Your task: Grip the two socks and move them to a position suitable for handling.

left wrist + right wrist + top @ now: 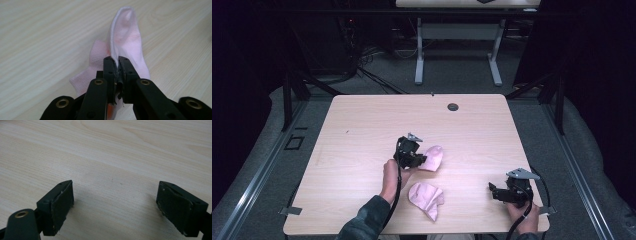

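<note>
A pale pink sock (433,157) lies near the middle of the light wooden table (362,130). My left gripper (421,160) is shut on its near edge. In the left gripper view the sock (126,42) stretches away from the closed jaws, its cloth pinched in my left gripper (117,62). A second pink sock (427,197) lies crumpled near the front edge, apart from both grippers. At the front right corner my right gripper (492,190) rests open low over the table, and in the right gripper view my right gripper (116,202) has bare wood between its pads.
A dark round cable hole (453,106) sits in the table near its far edge. Beyond the table stand a white desk frame (457,45) and black stands on grey floor. The person's left sleeve (367,222) comes in at the bottom.
</note>
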`<control>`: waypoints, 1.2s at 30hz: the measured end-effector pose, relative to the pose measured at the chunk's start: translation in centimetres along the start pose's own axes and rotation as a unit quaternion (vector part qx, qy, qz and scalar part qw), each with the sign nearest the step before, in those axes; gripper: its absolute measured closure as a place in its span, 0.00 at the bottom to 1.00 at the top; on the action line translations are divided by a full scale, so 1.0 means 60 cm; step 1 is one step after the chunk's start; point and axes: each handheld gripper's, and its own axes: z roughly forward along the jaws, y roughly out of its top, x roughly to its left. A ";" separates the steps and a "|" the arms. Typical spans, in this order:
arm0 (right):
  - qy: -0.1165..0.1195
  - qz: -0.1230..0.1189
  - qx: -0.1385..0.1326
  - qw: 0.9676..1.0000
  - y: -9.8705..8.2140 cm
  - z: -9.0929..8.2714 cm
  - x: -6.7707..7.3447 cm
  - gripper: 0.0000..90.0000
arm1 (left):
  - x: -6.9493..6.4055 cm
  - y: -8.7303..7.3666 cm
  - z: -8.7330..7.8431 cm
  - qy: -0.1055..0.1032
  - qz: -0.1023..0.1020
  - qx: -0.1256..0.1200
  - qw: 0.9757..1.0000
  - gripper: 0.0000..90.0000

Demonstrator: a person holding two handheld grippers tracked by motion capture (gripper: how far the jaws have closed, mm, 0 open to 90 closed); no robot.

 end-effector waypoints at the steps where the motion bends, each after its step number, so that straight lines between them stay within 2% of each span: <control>1: -0.001 0.001 0.001 1.000 0.000 0.000 0.000 0.15 | -0.003 -0.002 0.009 -0.002 -0.002 0.004 1.000 0.94; 2: -0.001 0.001 0.001 1.000 0.000 0.000 0.000 0.15 | -0.003 -0.003 0.017 -0.003 0.001 0.012 1.000 0.92; 4: -0.001 0.001 0.001 1.000 0.000 0.000 0.000 0.15 | -0.002 -0.004 0.019 -0.004 -0.003 0.016 1.000 0.78; 6: -0.002 0.005 0.000 1.000 0.000 0.000 -0.001 0.15 | 0.001 -0.003 0.006 -0.002 0.000 0.007 1.000 0.62; 9: -0.002 0.004 0.000 1.000 0.000 0.000 -0.001 0.16 | 0.011 -0.004 -0.027 0.003 -0.001 -0.004 1.000 0.46; 14: 0.000 0.005 0.001 1.000 0.000 0.000 -0.001 0.16 | 0.035 -0.027 -0.072 0.002 -0.010 0.000 1.000 0.37; 16: -0.001 0.005 0.002 1.000 0.001 0.000 -0.001 0.16 | 0.037 -0.035 -0.078 0.002 -0.015 -0.001 1.000 0.36; 17: 0.000 0.004 0.003 1.000 0.001 -0.001 -0.001 0.16 | 0.041 -0.054 -0.089 -0.001 -0.020 0.003 1.000 0.36; 18: 0.002 0.003 0.005 1.000 0.001 -0.001 -0.002 0.17 | 0.042 -0.060 -0.093 -0.002 -0.019 0.007 1.000 0.36; 21: 0.007 0.001 0.007 1.000 0.002 -0.002 -0.002 0.17 | 0.038 -0.083 -0.100 -0.009 -0.025 0.012 1.000 0.37; 23: 0.009 -0.001 0.012 1.000 0.004 -0.003 -0.001 0.18 | 0.029 -0.096 -0.101 -0.011 -0.021 0.018 1.000 0.39; 27: 0.043 0.014 0.011 0.999 0.008 -0.019 0.005 0.22 | 0.012 -0.113 -0.095 -0.025 -0.014 0.034 0.999 0.43; 28: 0.043 0.014 0.011 0.999 0.008 -0.019 0.005 0.22 | 0.012 -0.113 -0.095 -0.025 -0.014 0.034 0.999 0.45; 29: 0.064 0.016 0.005 0.998 0.018 -0.038 0.022 0.24 | 0.007 -0.117 -0.090 -0.026 -0.013 0.038 0.999 0.47; 30: 0.072 0.014 0.007 0.997 0.023 -0.044 0.029 0.25 | 0.005 -0.118 -0.087 -0.033 -0.015 0.039 0.999 0.48; 31: 0.093 0.015 0.004 0.996 0.029 -0.051 0.040 0.25 | 0.004 -0.118 -0.085 -0.036 -0.011 0.043 0.998 0.50; 33: 0.120 0.001 0.008 0.993 0.041 -0.063 0.066 0.30 | -0.002 -0.120 -0.077 -0.039 -0.016 0.045 0.998 0.54; 34: 0.140 -0.003 0.016 0.990 0.046 -0.066 0.079 0.31 | -0.002 -0.120 -0.077 -0.039 -0.016 0.045 0.998 0.55; 35: 0.158 -0.008 0.019 0.987 0.049 -0.066 0.092 0.36 | -0.006 -0.121 -0.071 -0.040 -0.013 0.050 0.998 0.57; 36: 0.175 -0.012 0.034 0.984 0.053 -0.063 0.105 0.37 | -0.008 -0.121 -0.068 -0.040 -0.007 0.054 0.998 0.59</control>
